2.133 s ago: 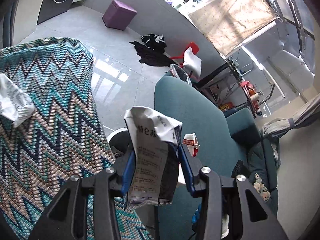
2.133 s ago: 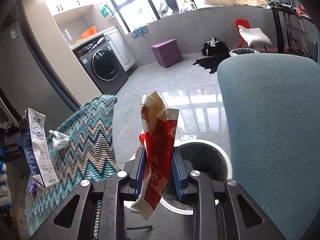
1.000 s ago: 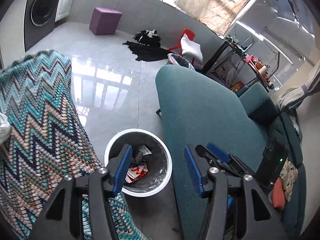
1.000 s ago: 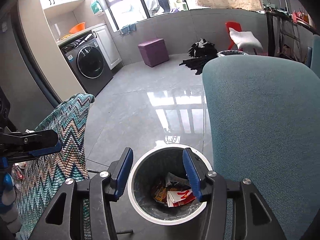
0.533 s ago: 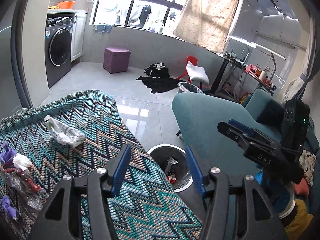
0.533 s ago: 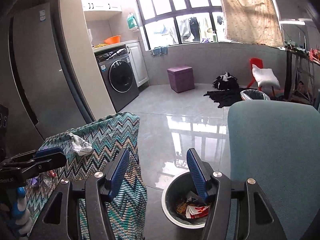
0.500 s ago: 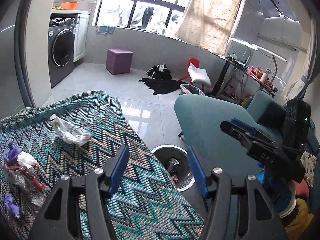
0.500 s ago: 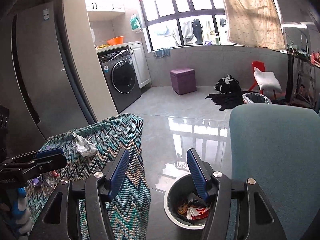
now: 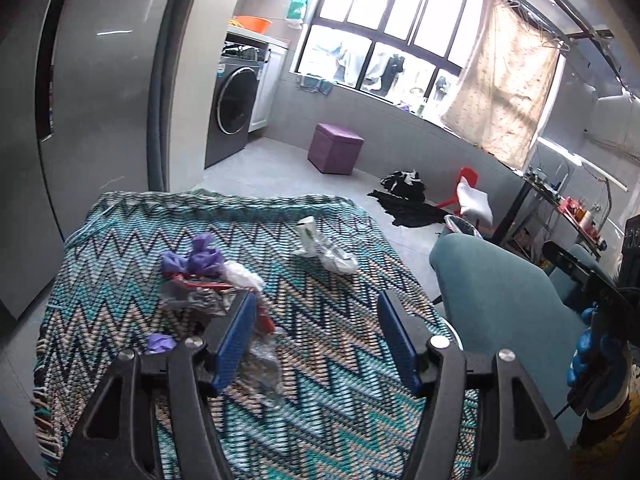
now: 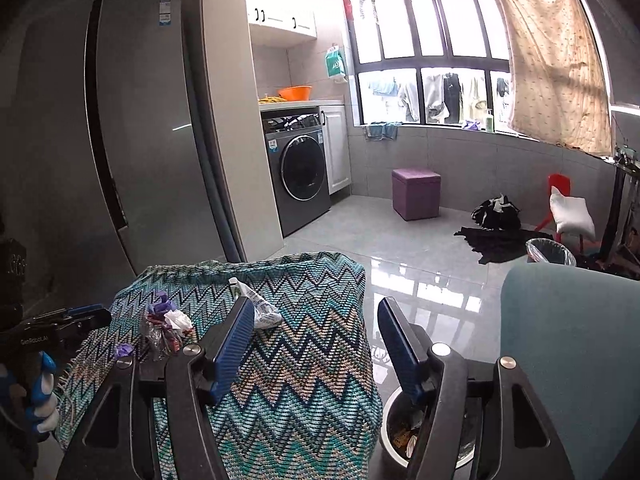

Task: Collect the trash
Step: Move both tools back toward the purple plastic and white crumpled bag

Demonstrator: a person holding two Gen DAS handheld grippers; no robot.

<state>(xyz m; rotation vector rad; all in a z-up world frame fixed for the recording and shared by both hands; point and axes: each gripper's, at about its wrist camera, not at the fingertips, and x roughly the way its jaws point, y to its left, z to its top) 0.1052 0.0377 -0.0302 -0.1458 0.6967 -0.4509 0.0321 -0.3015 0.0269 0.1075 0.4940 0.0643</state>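
Observation:
My left gripper [image 9: 316, 338] is open and empty above the zigzag-patterned table cloth [image 9: 328, 392]. A heap of clear plastic, red and purple wrappers [image 9: 208, 280] lies just left of its left finger. A crumpled white wrapper [image 9: 326, 250] lies further back on the cloth. My right gripper [image 10: 316, 340] is open and empty, held above the cloth's right edge. The white trash bin [image 10: 400, 432] with wrappers inside stands on the floor below its right finger. The wrapper heap [image 10: 164, 328] and white wrapper [image 10: 256, 308] also show in the right wrist view.
A teal armchair [image 9: 508, 296] stands right of the table, also in the right wrist view [image 10: 572, 344]. A fridge [image 10: 132, 152], washing machine [image 10: 300, 172], purple stool [image 10: 416, 194] and black clothes [image 10: 496, 224] lie beyond on the grey floor. A second bin [image 10: 550, 252] stands behind the chair.
Both grippers let their wrappers fall into the bin, then rose and swung back from the bin toward the table. The left one now hangs over the cloth by the wrapper heap.

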